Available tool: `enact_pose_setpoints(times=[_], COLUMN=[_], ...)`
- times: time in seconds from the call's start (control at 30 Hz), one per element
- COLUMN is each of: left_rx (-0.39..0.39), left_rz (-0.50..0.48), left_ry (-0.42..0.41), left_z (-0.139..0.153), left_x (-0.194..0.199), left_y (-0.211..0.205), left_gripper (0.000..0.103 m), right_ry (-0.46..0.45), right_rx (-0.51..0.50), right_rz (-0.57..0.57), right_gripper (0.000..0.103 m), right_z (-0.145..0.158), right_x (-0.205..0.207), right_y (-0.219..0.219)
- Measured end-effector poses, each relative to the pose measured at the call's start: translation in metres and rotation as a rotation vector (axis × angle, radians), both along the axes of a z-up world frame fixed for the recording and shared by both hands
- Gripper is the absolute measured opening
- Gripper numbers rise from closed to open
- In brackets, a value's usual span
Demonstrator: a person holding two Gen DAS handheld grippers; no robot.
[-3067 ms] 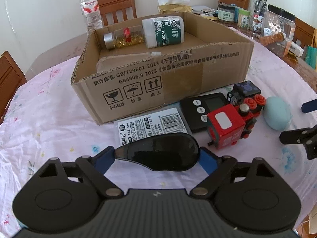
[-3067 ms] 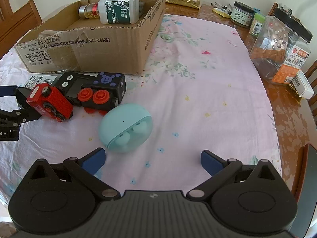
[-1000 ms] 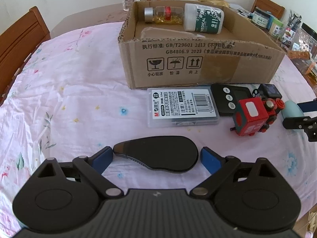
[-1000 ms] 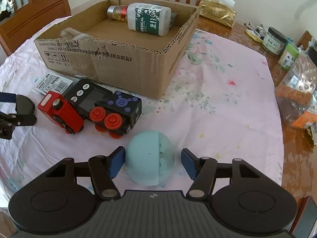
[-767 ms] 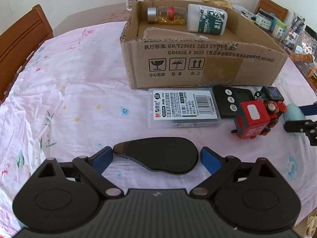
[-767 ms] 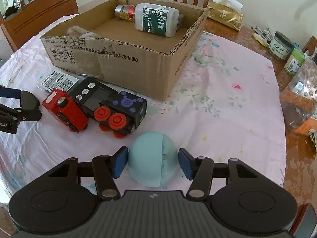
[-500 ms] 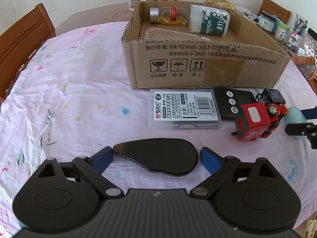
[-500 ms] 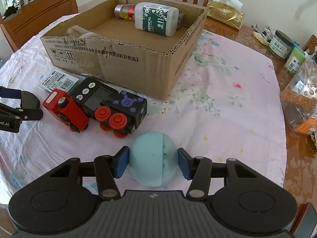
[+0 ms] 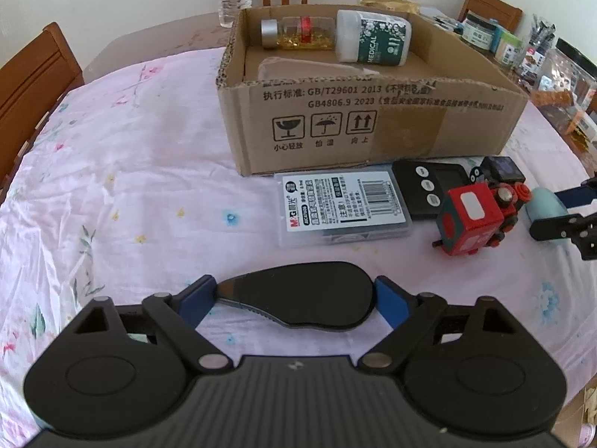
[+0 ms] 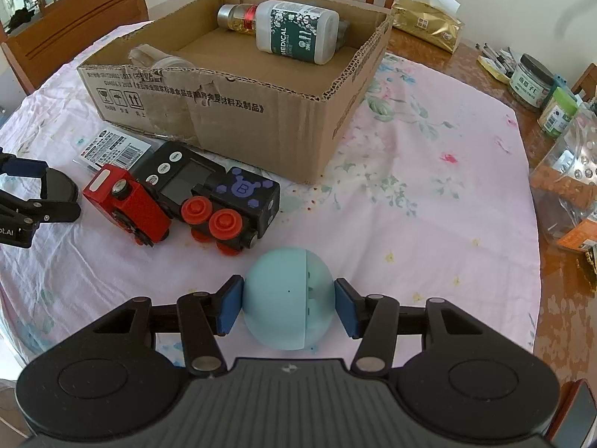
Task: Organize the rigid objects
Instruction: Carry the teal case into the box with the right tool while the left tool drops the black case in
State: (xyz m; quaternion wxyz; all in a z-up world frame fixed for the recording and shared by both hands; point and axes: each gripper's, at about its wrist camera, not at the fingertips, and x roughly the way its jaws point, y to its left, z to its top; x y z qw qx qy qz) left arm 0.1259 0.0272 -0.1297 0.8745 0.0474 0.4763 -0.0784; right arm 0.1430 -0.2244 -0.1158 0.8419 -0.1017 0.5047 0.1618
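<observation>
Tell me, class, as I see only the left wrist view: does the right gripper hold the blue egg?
Observer: Yes. The right gripper is shut on the egg, with a pad on each side.
Operator: Is the egg one solid colour?
Observer: No. One half is solid blue and the other is see-through.
Operator: What marks the black engine's top?
Observer: The engine bears a purple bear face with a B.

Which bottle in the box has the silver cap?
The clear bottle with gold contents and a red band; the green-labelled bottle beside it is white.
</observation>
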Motion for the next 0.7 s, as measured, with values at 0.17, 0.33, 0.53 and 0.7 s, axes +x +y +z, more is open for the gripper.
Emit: enact_pose_setpoints(times=[0.17, 0.33, 0.53, 0.7], left_rx=[0.016, 0.041, 0.023, 0.017], left_rz=[-0.019, -0.07, -0.13, -0.165], left_ry=[0.028, 0.032, 0.045, 0.022], left_z=[0.003, 0.019, 0.049, 0.072], left_x=[0.001, 0.003, 0.006, 0.008], left_y=[0.001, 0.002, 0.004, 0.003], left_gripper=[0.09, 0.09, 0.09, 0.09], right_ry=[0.02, 0.033, 0.008, -0.054], right_rx=[0.001, 0.008, 0.002, 0.012], right_rz=[-0.022, -0.025, 0.011, 0.071], right_gripper=[0.058, 0.058, 0.058, 0.058], right_z=[0.001, 0.007, 0.037, 0.073], right_x=[0.001, 0.0, -0.002, 0.002], right_y=[0.0, 0.0, 0.002, 0.009])
